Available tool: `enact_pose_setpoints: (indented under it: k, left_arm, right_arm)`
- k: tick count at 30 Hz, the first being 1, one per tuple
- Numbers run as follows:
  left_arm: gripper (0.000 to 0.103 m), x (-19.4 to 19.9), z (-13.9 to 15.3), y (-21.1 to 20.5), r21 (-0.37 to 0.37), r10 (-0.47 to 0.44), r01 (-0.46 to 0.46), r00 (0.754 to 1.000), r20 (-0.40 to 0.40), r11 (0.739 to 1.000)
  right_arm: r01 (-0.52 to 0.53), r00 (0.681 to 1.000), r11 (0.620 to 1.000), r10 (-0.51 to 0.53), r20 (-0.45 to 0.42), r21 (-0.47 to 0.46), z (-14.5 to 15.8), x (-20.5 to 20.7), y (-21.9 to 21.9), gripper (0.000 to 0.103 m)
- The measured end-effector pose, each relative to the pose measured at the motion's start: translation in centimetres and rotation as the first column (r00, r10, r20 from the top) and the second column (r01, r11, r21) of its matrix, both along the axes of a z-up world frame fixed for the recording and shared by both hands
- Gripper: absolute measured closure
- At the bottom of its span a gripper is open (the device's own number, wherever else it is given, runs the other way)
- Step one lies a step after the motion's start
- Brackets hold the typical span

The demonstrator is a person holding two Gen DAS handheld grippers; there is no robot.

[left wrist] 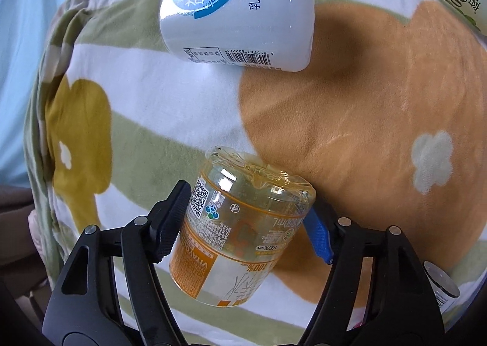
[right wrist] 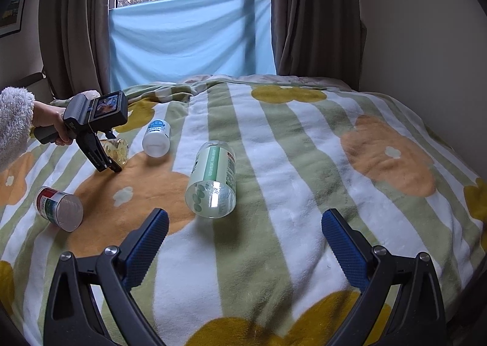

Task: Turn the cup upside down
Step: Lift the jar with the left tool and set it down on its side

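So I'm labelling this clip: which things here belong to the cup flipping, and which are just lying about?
In the job:
- clear orange-labelled plastic cup
- left gripper, shut on it

Lying about:
- white blue-labelled bottle
- clear green-labelled bottle
- red-and-green-labelled container
- right gripper, open, holding nothing

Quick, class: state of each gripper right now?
Left gripper: shut on the orange-labelled cup.
Right gripper: open, holding nothing.
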State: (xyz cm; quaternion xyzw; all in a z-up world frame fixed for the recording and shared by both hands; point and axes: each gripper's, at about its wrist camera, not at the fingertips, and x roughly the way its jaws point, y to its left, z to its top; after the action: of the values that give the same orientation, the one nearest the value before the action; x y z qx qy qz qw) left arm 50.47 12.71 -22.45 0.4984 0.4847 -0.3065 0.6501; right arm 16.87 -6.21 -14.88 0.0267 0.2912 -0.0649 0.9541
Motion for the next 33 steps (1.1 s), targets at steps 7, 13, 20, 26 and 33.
enact_pose_setpoints:
  k: [7, 13, 20, 26, 33]
  left_arm:
    - [0.035, -2.4, 1.0, -0.5, 0.012, -0.016, 0.016, 1.0, 0.013, 1.0]
    - [0.035, -7.9, 3.9, -2.4, 0.002, -0.097, 0.097, 0.995, 0.03, 0.995]
    - [0.035, -19.2, 6.6, -6.9, -0.014, -0.262, 0.263, 0.965, 0.027, 0.965]
    - [0.035, -25.3, 4.3, -9.1, 0.018, -0.216, 0.216, 0.976, -0.035, 0.976]
    - [0.035, -26.7, 0.6, -8.9, 0.031, -0.093, 0.094, 0.995, -0.048, 0.995]
  right_arm:
    - [-0.006, 1.0, 1.0, 0.006, 0.012, 0.012, 0.4, -0.4, 0.1, 0.003]
    - [-0.014, 0.999, 0.999, 0.012, 0.043, 0.034, 1.7, -1.3, -0.1, 0.002]
    - [-0.033, 0.996, 0.997, 0.027, 0.087, 0.065, 3.9, -4.1, -0.5, 0.002]
    - [-0.046, 0.993, 0.995, 0.035, 0.113, 0.089, 5.4, -7.6, -1.1, 0.002]
    - [-0.044, 0.992, 0.993, 0.03, 0.118, 0.113, 6.3, -11.1, -2.3, 0.002]
